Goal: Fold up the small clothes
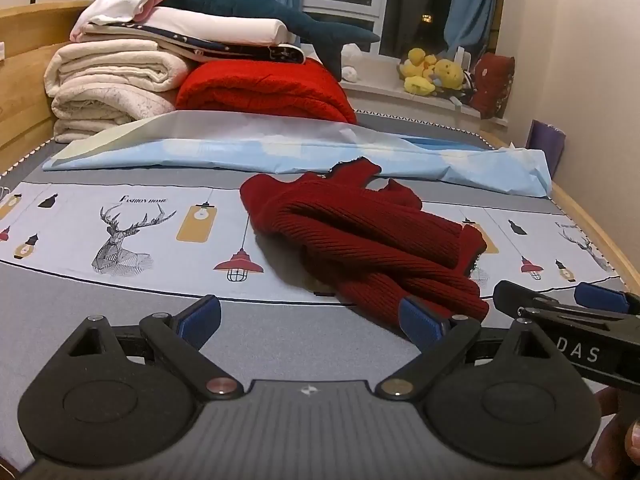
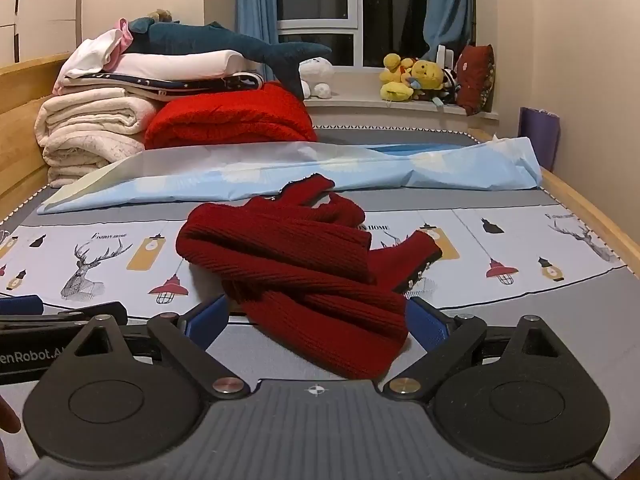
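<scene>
While both jaws gape empty | sheet (image 1: 120, 240) reads "FASHION HOME" | right gripper (image 1: 560, 304) marked "DAS"

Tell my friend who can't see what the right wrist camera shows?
A crumpled dark red sweater lies on a bed sheet, its near end between the open right gripper. Behind are folded blankets and a toy shark.

Both hand-held tools tilt downward side by side, the left gripper (image 1: 310, 316) and the right gripper (image 2: 316, 318) each with jaws spread wide and gripping nothing. Blue fingertips (image 1: 202, 314) lead each tool. Part of a hand (image 1: 624, 436) shows at the left view's lower right edge.
</scene>
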A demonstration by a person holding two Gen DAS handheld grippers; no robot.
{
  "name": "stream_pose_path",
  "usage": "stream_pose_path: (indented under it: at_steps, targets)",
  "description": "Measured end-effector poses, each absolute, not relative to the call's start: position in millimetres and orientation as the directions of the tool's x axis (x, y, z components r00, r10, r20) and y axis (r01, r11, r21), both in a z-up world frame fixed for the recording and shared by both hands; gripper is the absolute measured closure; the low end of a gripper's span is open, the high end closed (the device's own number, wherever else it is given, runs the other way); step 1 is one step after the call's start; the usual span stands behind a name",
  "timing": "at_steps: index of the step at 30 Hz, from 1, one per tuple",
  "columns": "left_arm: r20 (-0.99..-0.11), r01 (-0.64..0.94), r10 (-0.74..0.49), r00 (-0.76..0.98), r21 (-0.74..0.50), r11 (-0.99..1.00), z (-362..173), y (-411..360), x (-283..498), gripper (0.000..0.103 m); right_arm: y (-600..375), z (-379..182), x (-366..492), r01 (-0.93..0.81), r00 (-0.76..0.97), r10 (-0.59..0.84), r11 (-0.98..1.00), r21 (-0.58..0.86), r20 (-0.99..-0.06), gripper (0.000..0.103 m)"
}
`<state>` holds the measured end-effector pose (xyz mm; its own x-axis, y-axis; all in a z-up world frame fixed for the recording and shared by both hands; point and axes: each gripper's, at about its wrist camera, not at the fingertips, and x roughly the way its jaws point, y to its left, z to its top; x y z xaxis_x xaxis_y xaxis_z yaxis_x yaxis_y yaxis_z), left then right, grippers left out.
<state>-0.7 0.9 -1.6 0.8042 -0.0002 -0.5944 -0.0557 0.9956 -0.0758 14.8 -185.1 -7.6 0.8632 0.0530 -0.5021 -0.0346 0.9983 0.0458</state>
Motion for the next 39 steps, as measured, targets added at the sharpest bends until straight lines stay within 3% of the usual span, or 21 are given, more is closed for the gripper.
stream_pose_path:
  at_steps: [39]
  targets:
    - [-0.6,-0.064,0.0,0.8,-0.085,0.994,-5,2,5,0.006,-184,-15,20,-0.034,0.878,0.056,0.998,0.054,-0.476,0.009]
